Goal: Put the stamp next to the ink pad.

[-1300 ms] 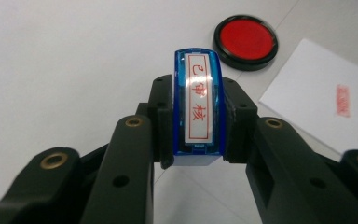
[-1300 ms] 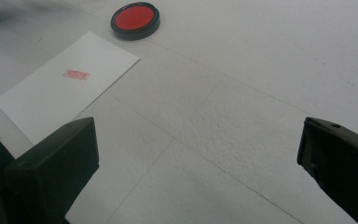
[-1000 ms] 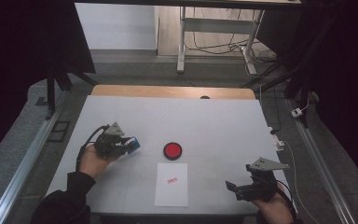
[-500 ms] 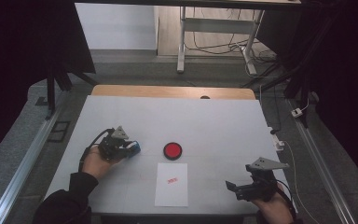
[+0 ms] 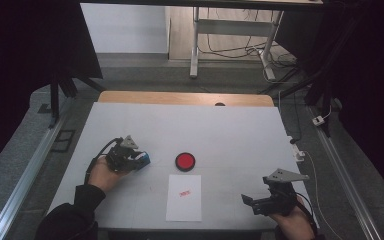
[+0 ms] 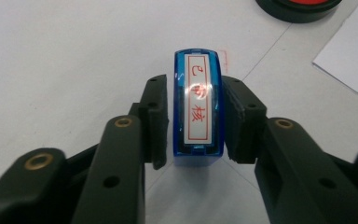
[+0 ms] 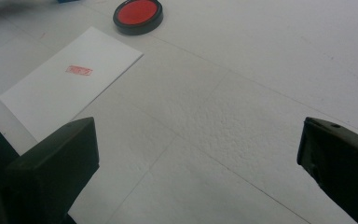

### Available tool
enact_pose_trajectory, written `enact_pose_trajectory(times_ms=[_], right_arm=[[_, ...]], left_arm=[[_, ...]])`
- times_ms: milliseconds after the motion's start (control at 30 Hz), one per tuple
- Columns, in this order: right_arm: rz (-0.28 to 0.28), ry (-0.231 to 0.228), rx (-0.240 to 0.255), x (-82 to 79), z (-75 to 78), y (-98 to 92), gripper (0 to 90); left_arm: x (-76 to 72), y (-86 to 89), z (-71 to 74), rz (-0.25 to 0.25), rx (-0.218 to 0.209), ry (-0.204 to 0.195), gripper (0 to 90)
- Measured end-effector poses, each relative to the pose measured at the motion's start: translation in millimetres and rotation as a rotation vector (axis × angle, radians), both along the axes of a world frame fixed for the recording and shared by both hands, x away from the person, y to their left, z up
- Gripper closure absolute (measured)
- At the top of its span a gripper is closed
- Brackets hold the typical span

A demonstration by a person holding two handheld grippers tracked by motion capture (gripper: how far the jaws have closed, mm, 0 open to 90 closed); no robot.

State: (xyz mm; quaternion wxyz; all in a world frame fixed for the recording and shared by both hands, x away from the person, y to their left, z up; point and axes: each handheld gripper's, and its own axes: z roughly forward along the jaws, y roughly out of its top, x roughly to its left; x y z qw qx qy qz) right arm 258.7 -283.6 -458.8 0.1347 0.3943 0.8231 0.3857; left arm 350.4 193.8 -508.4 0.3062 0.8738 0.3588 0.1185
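The right claw (image 5: pixel 261 204) sits nearest, low at the table's (image 5: pixel 230 130) near right corner, its 2 jaws spread wide with nothing between them. In the right gripper view only bare tabletop lies between the jaws, and the sheet of paper (image 7: pixel 70 88) is ahead and to that claw's left. The paper carries 1 small red mark (image 7: pixel 79 70) near its middle, so the stamping looks already done. The right hand (image 5: pixel 292 225) holds that claw level, pointing across toward the paper, parked and idle.

Beyond the paper's far edge sits the round red ink pad (image 5: pixel 185 161), lid off, just off the sheet and not touching it.

The left claw (image 5: pixel 139 160) is farther out, and this is where the change is. 1 second ago it was higher up the table with the blue stamp (image 6: pixel 198 107); now it has come down and in toward the person, ending just left of the ink pad. That reads as the stamp being carried away from the paper to be set down or re-inked; I cannot tell which.

In the left gripper view the 2 jaws are clamped on the stamp's 2 long sides, its label of 3 red characters facing the camera. Whether its base touches the table is unclear. The left hand (image 5: pixel 102 172) grips from behind, forearm angled in from the near left, claw pointing right toward the pad.
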Motion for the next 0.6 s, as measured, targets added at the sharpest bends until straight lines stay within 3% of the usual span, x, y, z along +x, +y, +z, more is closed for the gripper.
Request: enact_pose_trajectory(times_ms=[600], right_arm=[[0.01,0.004,-0.009,-0.1,0.1,1.3,0.0]], left_arm=[[-5.6,10.2,17.8,0.05,-0.12,0.016,20.4]])
